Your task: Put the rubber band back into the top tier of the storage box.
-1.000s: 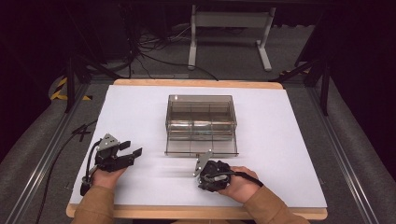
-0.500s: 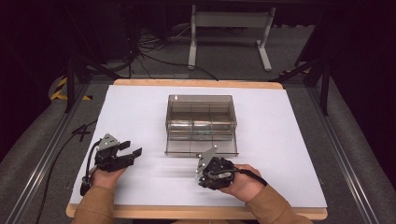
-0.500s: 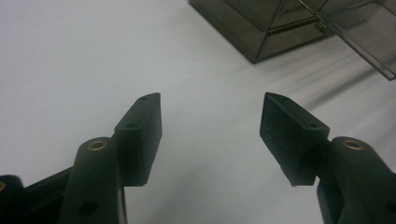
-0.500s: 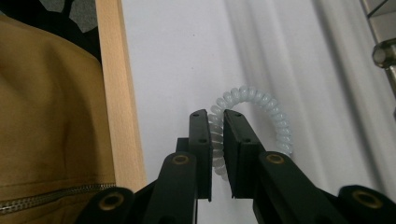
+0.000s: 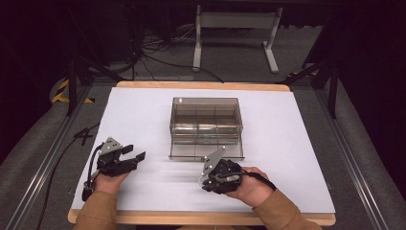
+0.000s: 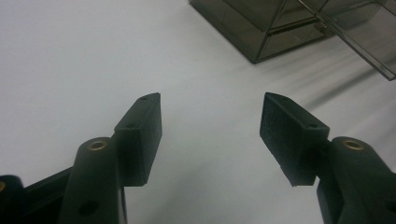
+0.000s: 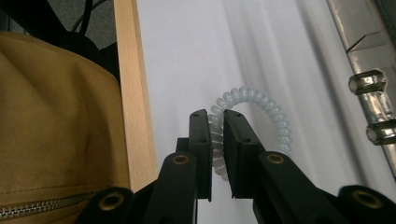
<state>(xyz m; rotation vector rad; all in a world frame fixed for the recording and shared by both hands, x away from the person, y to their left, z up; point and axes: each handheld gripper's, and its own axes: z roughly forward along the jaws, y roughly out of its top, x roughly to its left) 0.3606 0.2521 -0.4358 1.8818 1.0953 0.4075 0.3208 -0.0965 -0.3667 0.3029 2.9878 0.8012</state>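
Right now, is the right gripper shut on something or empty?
Shut on something. In the right gripper view, the right gripper has its black jaws closed on a pale translucent spiral hair tie above the white table sheet.

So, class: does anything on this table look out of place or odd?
Nothing looks spilled or damaged. The clear box sits square with its lid hanging open in front; the right gripper pinches a clear coiled hair tie.

Bright overhead light, dark surroundings, perhaps slightly soft focus.
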